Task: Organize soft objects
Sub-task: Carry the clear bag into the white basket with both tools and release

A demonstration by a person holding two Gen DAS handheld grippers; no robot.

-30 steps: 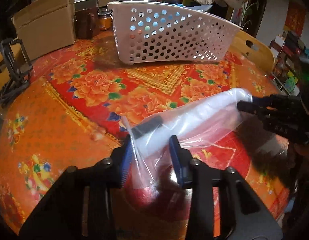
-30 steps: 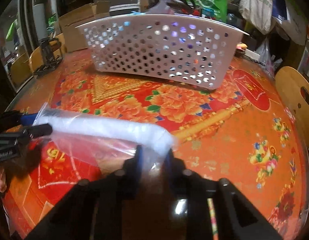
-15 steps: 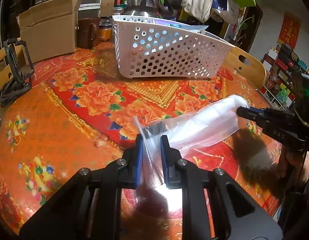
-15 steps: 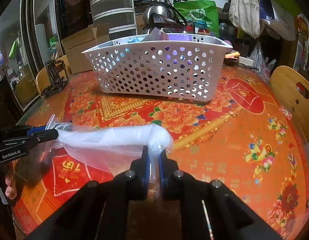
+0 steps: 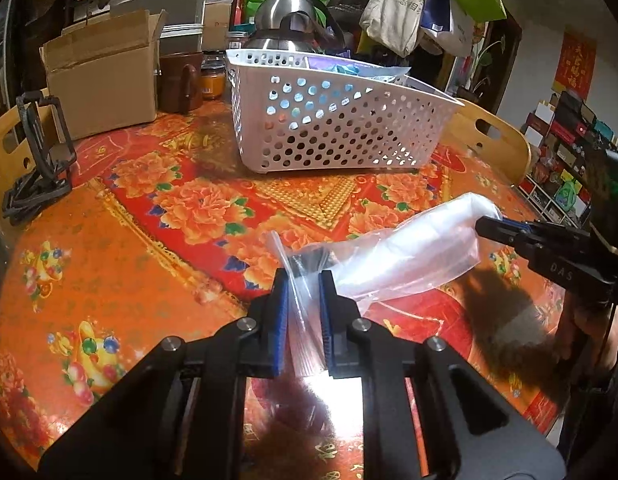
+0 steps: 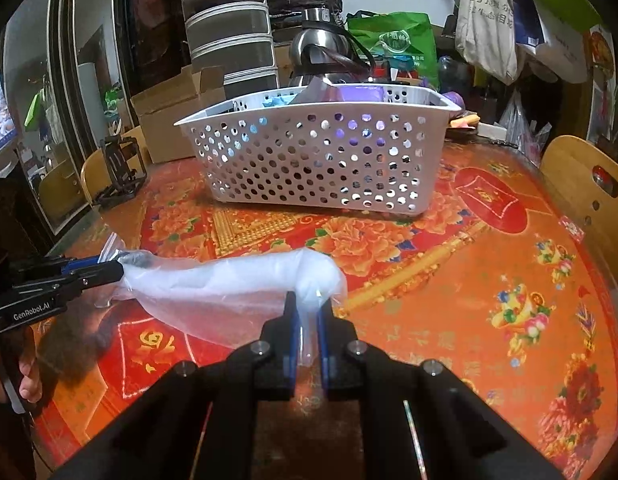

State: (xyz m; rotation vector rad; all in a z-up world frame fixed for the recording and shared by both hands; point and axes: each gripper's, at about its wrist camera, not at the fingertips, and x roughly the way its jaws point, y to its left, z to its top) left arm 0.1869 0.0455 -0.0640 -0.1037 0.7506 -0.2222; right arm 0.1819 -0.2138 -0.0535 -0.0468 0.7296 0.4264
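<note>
A clear plastic bag [image 5: 409,248] with something white rolled inside hangs stretched between my two grippers, just above the floral tablecloth. My left gripper [image 5: 303,280] is shut on the bag's flat zip end. In the left wrist view my right gripper [image 5: 489,227] comes in from the right and pinches the other end. In the right wrist view, my right gripper [image 6: 307,304] is shut on the bag [image 6: 229,284], and the left gripper [image 6: 117,266] grips it at the far left. A white perforated basket [image 5: 341,128] [image 6: 309,160] stands beyond, holding purple and blue soft items.
A cardboard box [image 5: 97,88], a brown mug [image 5: 181,80] and a steel kettle [image 5: 289,20] stand behind the basket. A black stand [image 5: 41,152] sits at the table's left edge. Wooden chair backs [image 5: 489,140] [image 6: 585,184] border the round table.
Both grippers have closed from loose around the bag's ends to pinching them. The bag has come up a little off the cloth, and both views have tilted upward.
</note>
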